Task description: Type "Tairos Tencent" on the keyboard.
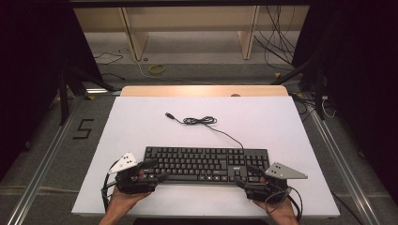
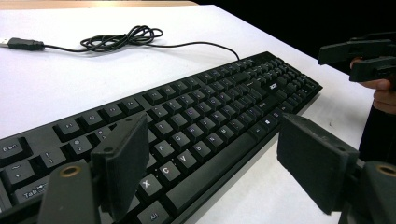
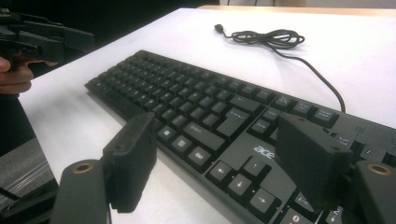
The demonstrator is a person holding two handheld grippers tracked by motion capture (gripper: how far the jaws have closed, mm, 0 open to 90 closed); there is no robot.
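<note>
The left gripper (image 1: 151, 170) and right gripper (image 1: 248, 176) are both gaping wide, released, each straddling a near corner of the keyboard (image 1: 206, 164). The keyboard is lying flat at six o'clock on the table (image 1: 141, 117), its cable (image 1: 199, 121) trailing toward twelve. It is looking stiff, light and slick-edged, so the two short ends are probably the places to pinch.
</note>
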